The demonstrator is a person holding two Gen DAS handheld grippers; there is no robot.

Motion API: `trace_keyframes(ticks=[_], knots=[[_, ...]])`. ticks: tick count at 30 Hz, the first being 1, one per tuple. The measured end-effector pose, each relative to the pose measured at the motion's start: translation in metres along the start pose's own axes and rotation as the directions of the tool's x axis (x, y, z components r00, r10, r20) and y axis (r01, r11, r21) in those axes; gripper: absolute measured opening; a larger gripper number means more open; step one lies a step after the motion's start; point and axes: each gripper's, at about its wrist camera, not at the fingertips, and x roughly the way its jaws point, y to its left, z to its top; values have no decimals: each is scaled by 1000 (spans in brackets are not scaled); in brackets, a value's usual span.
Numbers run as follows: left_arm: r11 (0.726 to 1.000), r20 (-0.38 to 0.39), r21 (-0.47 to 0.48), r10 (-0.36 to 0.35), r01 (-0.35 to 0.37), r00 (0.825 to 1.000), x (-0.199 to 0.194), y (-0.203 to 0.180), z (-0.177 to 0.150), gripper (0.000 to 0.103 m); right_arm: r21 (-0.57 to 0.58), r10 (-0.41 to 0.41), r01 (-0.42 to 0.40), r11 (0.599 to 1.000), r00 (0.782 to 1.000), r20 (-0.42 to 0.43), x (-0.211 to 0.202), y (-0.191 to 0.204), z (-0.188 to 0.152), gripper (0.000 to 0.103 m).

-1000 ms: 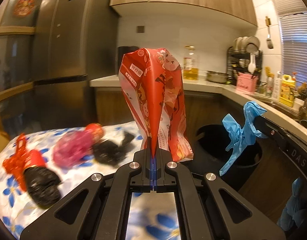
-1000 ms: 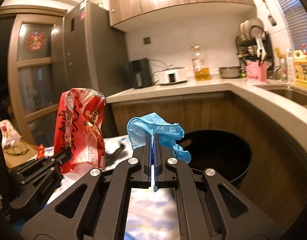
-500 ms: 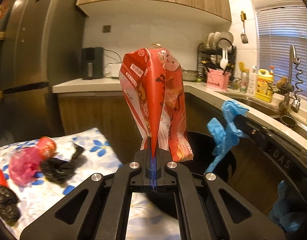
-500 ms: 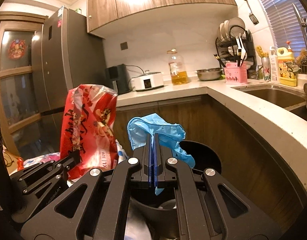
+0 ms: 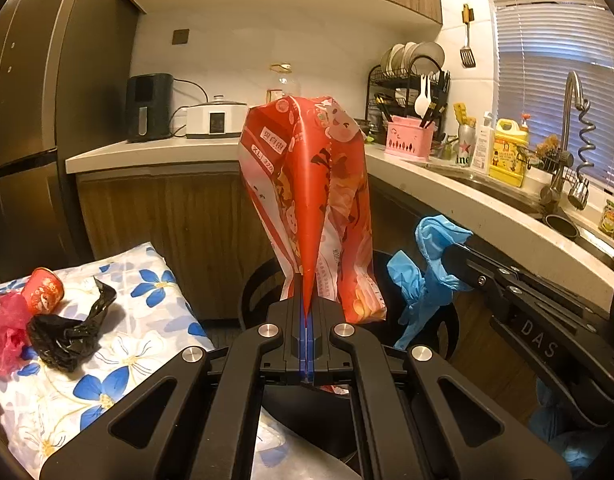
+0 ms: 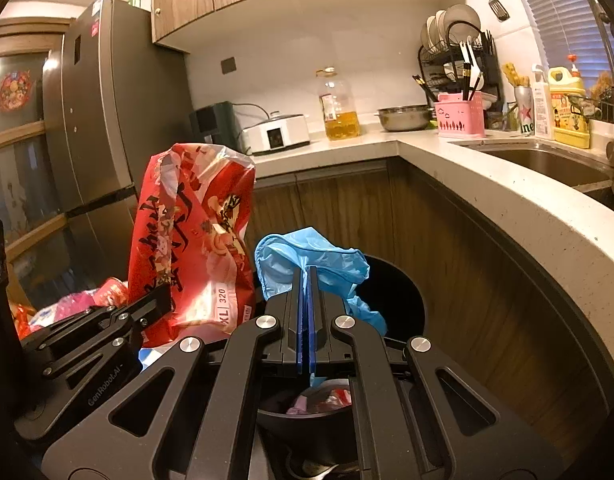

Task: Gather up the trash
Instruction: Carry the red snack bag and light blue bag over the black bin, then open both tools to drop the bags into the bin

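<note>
**Kitchen corner, black bin below both tongs**

Left tongs (image 5: 306,312) clenched on a red printed plastic bag (image 5: 307,200), right tongs (image 6: 307,300) clenched on a blue glove (image 6: 307,256); both hang over the round black trash bin (image 6: 403,292), beside the floral bench (image 5: 147,320)

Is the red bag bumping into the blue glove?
Apart. The left wrist view shows dark bin between the red bag and the blue glove, each pinched by its own gripper.

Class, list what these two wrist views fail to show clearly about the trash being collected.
- Bin contents: right wrist view, mostly hidden by the right gripper.
- Bin rim: left wrist view, covered by the red bag and left gripper.
- Pink bag: left wrist view, cut off by the edge.
</note>
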Motion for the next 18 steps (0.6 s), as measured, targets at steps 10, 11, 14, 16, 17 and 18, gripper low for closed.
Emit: trace_keyframes(ticks=[10, 11, 14, 16, 17, 18], knots=[[1000, -33, 23, -4, 5, 999, 12, -4, -5, 8, 21, -5, 5, 1000, 999, -37, 11, -7, -2, 6], [1000, -35, 23, -1, 2, 999, 13, -3, -5, 12, 23, -9, 10, 1000, 999, -40, 12, -8, -3, 10], [1000, -29, 22, 2, -1, 1000, 12, -2, -6, 29, 33, -14, 15, 999, 999, -47, 14, -11, -4, 26], [1000, -30, 19, 5, -4, 1000, 11, -1, -7, 45, 36, -18, 20, 999, 999, -47, 14, -13, -4, 30], [1000, -27, 18, 2, -2, 1000, 11, -1, -8, 49, 40, -21, 23, 999, 999, -46, 14, -14, -5, 31], [1000, -23, 19, 0, 1, 1000, 9, -1, -9, 50, 43, -24, 26, 999, 999, -45, 13, -14, -5, 32]])
